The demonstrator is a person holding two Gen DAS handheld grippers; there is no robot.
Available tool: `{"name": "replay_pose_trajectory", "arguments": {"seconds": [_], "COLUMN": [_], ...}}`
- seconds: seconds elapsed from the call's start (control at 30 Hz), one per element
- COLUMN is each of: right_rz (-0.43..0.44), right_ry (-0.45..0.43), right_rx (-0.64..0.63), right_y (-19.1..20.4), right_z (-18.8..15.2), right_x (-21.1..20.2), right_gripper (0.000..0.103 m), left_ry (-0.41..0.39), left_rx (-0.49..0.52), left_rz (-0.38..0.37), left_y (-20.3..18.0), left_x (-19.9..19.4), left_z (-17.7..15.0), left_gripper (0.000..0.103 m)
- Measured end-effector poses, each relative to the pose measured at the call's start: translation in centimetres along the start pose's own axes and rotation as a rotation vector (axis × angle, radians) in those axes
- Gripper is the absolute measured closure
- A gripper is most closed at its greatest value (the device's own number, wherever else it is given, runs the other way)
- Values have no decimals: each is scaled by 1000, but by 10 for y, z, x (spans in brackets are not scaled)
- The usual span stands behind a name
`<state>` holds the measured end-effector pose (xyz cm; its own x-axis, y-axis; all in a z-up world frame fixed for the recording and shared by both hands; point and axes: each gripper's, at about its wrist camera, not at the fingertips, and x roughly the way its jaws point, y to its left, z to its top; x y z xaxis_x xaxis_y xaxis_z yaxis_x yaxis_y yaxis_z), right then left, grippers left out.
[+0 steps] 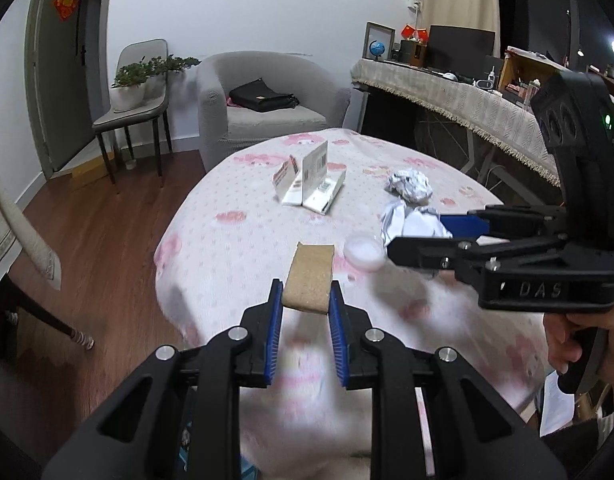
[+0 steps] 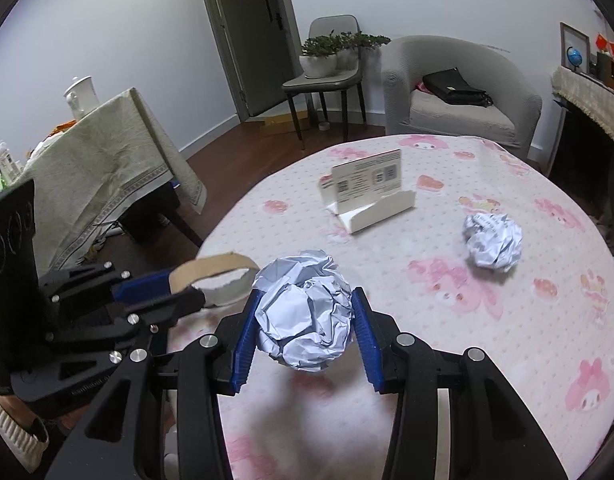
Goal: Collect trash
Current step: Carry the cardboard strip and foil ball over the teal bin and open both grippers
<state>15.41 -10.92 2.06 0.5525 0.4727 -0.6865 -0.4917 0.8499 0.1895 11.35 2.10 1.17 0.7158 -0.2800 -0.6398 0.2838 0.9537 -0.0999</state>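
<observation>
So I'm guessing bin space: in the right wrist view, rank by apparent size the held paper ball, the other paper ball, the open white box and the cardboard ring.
1. Held paper ball, though nearness to the camera inflates it.
2. Open white box.
3. Cardboard ring and other paper ball look alike; unranked.

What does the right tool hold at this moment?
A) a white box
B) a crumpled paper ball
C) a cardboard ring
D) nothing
B: in the right wrist view, the right tool is closed on the crumpled paper ball, while the left tool grips the cardboard ring.
</observation>
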Motion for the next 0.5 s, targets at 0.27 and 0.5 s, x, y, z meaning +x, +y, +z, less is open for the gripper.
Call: {"name": "replay_pose_trajectory", "arguments": {"seconds": [0.27,0.5], "right_rz": [28,57], "right_ry": [-1,4], "right_rx": [-6,-34], "right_y": [26,57], "right_z": [-13,-15], "right_x": [-3,4], "right_gripper": [58,58], "left_ry": [8,12], "left_rx": [-44,-90], "left_rz": [78,104], "left_y": [12,36], "left_x": [-22,-39], "left_z": [-27,-52], "left_gripper": [79,79]}}
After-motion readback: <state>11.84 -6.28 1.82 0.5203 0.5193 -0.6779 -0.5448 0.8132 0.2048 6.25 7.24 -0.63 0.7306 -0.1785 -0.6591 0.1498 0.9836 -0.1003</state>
